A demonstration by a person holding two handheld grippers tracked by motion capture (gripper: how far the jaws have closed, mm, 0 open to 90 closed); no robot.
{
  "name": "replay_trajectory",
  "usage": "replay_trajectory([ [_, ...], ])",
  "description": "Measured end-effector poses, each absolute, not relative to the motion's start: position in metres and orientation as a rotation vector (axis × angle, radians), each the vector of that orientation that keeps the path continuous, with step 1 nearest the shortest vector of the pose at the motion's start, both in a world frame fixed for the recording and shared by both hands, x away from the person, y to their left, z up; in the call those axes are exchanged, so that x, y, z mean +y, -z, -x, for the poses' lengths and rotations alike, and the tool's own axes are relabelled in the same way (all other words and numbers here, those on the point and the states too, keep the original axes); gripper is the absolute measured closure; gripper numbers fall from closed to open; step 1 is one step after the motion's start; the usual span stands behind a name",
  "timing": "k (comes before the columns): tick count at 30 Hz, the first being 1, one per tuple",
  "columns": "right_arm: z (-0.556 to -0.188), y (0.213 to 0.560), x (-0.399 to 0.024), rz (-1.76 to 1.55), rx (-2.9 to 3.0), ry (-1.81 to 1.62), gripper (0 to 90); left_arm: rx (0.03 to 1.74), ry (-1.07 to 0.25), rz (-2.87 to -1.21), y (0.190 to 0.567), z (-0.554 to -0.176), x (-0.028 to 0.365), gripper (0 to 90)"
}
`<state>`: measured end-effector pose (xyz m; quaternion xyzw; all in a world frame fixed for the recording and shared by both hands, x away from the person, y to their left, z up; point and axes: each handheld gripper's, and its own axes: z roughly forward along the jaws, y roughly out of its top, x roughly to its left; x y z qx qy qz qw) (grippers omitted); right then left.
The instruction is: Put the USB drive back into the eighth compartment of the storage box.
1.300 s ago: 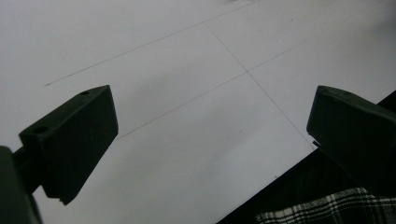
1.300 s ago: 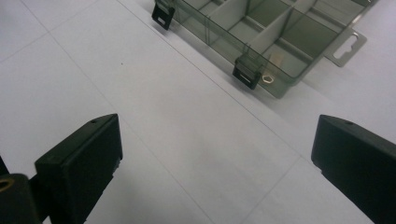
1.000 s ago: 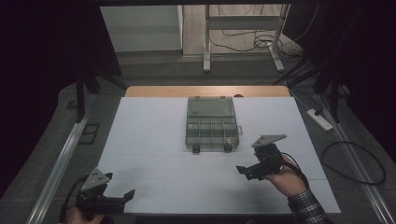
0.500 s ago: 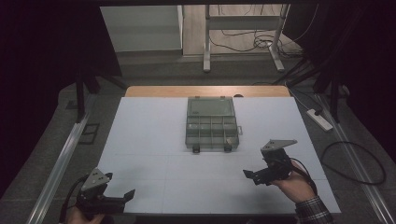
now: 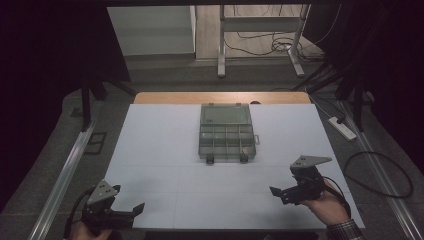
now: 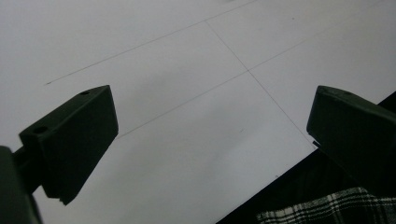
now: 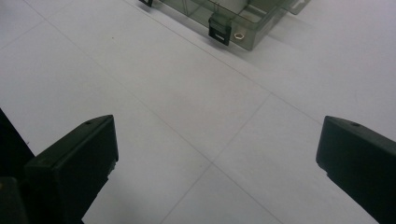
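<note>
Where box (image 7: pixel 224 14) runs off frame — contents unreadable.

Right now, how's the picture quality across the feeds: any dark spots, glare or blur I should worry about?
High view: dim, surroundings nearly black, white table evenly lit, compartment box readable. Right gripper view: box sharp, faint shadow beside it, near jaws soft. Left gripper view: no glare, jaws slightly blurred.

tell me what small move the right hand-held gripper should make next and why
Probably ease the right hand-held gripper forward toward the compartment box. Its jaws stand wide apart with nothing between them, bare table lies between it and the box, and its own view shows the box's front latches ahead.
</note>
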<state>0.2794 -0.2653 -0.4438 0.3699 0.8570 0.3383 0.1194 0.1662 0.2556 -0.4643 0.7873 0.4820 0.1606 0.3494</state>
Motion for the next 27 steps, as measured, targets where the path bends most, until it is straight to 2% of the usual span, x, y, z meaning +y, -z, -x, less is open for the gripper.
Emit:
replay_trajectory([
  [27, -0.249, 0.441, -0.303, -1.18, 2.401, -1.002, 0.0, 1.252, -0.418, -2.043, 0.464, -0.166, 0.255, 2.2],
])
